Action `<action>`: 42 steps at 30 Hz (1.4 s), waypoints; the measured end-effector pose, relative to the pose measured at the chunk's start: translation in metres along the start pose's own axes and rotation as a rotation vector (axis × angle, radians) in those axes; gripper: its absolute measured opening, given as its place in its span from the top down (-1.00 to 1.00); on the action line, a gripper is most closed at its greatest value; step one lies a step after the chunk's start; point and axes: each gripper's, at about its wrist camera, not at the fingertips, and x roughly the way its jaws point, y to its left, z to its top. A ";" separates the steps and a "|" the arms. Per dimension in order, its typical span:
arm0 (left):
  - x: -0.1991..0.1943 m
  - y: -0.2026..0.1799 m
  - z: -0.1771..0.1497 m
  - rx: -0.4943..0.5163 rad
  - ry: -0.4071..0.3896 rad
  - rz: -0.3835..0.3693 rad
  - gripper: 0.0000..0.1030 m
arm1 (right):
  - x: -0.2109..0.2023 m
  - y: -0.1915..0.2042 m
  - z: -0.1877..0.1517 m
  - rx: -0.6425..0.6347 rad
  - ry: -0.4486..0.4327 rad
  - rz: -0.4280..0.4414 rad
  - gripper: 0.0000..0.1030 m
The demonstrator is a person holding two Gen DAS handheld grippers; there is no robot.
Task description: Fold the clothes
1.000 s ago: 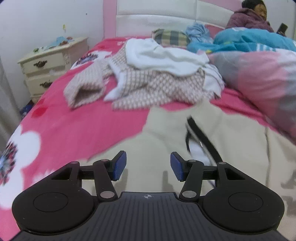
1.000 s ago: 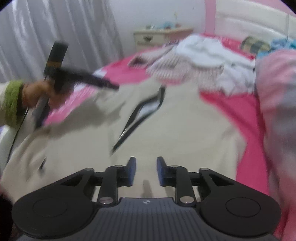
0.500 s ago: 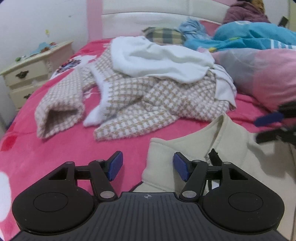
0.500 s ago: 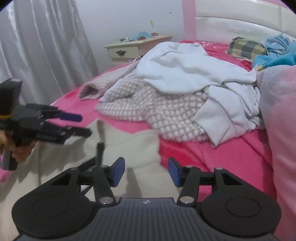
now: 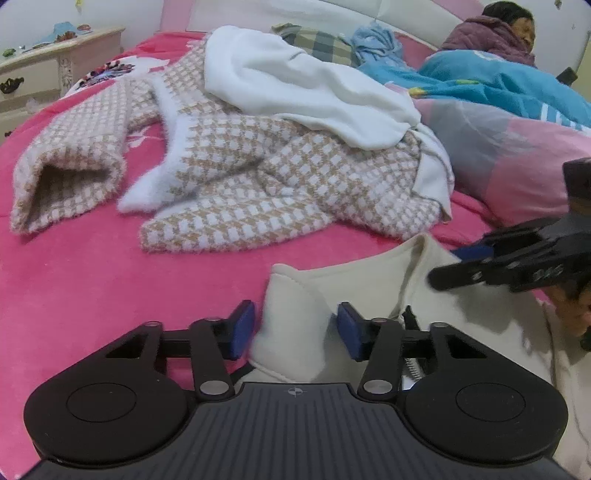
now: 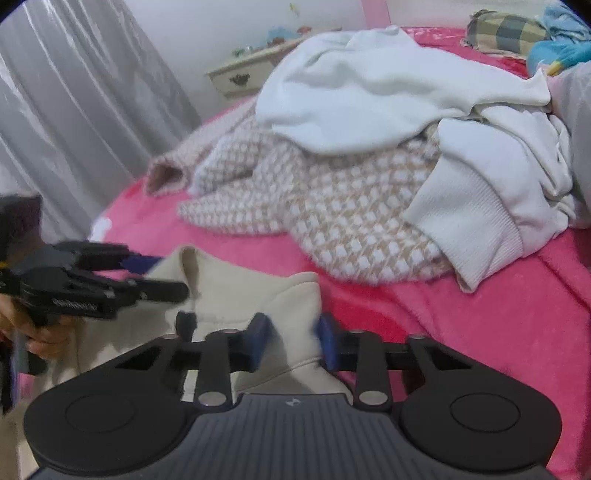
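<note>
Closing jaws (both grippers (image 5: 295,328)) straddle cream garment (image 5: 295,299)

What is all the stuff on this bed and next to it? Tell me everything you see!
cream garment: one, cream with a black zip, nearest on the bed
checked sweater: one, beige and white, mid bed
white sweatshirt: one, white, on the sweater
bedspread: one, pink
plaid pillow: one, green check, by the headboard
nightstand: one, cream, beside the bed
curtain: one, grey
person: one, lying under a blue blanket
left gripper: black, blue pads, closing around the cream collar
right gripper: same, closing around the collar
</note>
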 end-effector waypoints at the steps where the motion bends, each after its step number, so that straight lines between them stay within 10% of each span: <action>1: 0.000 -0.001 0.000 0.000 -0.002 0.002 0.16 | -0.002 0.002 0.000 -0.005 -0.008 0.001 0.60; 26: -0.159 -0.077 -0.027 0.052 -0.261 -0.122 0.71 | -0.165 0.119 -0.031 -0.173 -0.223 0.035 0.74; 42: -0.302 -0.165 -0.190 0.235 -0.242 -0.234 0.71 | -0.283 0.232 -0.232 -0.123 -0.324 0.068 0.75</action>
